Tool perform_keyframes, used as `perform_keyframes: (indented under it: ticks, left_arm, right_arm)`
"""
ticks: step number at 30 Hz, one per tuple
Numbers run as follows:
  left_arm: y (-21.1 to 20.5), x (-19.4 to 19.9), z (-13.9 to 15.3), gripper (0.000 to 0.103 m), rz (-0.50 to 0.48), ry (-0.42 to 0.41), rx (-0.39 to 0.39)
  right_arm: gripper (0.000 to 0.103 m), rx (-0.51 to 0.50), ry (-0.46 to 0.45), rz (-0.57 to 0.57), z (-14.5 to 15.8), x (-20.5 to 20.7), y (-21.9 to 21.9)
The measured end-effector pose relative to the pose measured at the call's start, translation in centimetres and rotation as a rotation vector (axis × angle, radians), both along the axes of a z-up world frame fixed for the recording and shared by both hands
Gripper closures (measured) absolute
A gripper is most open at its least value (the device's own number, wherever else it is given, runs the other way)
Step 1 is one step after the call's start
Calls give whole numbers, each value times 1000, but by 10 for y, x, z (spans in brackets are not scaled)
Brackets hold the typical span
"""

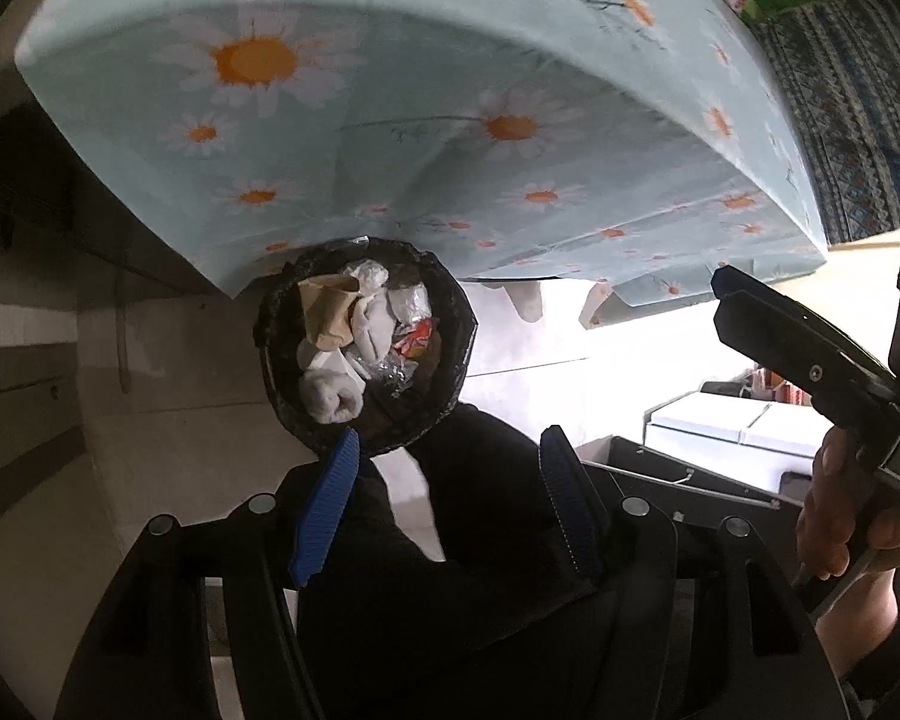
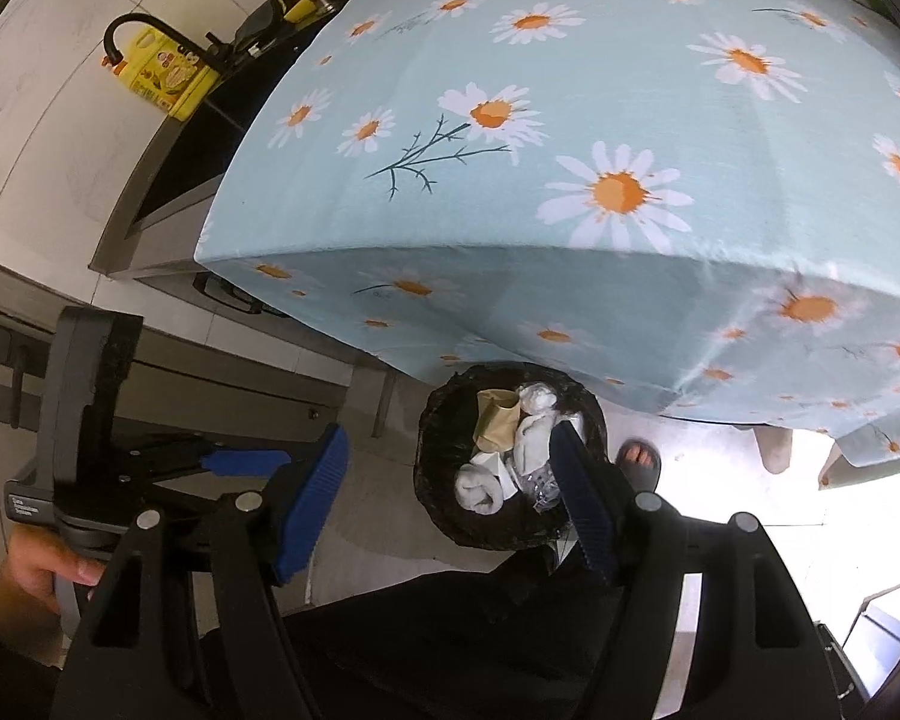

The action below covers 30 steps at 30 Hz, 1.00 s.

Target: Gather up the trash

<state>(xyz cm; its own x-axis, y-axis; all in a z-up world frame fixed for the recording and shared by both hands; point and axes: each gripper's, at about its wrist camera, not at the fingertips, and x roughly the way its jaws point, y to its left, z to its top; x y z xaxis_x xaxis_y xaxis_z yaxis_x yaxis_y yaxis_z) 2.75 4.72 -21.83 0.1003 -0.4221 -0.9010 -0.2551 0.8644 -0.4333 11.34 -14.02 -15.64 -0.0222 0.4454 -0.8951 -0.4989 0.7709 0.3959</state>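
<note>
A round black-lined trash bin [image 1: 450, 384] stands on the floor by the table corner. It holds crumpled white tissues [image 1: 336, 396], a brown paper bag [image 1: 327, 312] and a red-orange wrapper [image 1: 414, 339]. The bin also shows in the right wrist view [image 2: 444, 450]. My left gripper [image 1: 444, 498] is open and empty, above and just short of the bin. My right gripper [image 2: 450, 498] is open and empty, above the bin's near side. The right gripper also shows in the left wrist view [image 1: 810, 354], off to the right.
A table with a light blue daisy tablecloth [image 2: 570, 138] overhangs the bin. A yellow oil jug [image 2: 162, 81] and a dark counter stand at far left. The person's sandaled foot [image 2: 639, 459] is beside the bin. White boxes [image 1: 744, 426] lie at right.
</note>
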Motion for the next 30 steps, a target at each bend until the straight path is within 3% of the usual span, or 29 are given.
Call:
perform_keyframes:
  ticks: [11, 20, 22, 30]
  left_arm:
    - [-1, -4, 62, 42, 25, -145, 94]
    - [-20, -8, 123, 42, 56, -257, 167]
    - [-27, -11, 137, 30, 64, -281, 192]
    - [-53, -21, 191, 17, 92, -379, 270]
  right_arm:
    - [33, 9, -83, -15, 46, -4, -21]
    - [22, 63, -209, -26, 108, -2, -59]
    - [22, 68, -230, -23, 120, -3, -69]
    - [10, 91, -353, -60, 168, -12, -108]
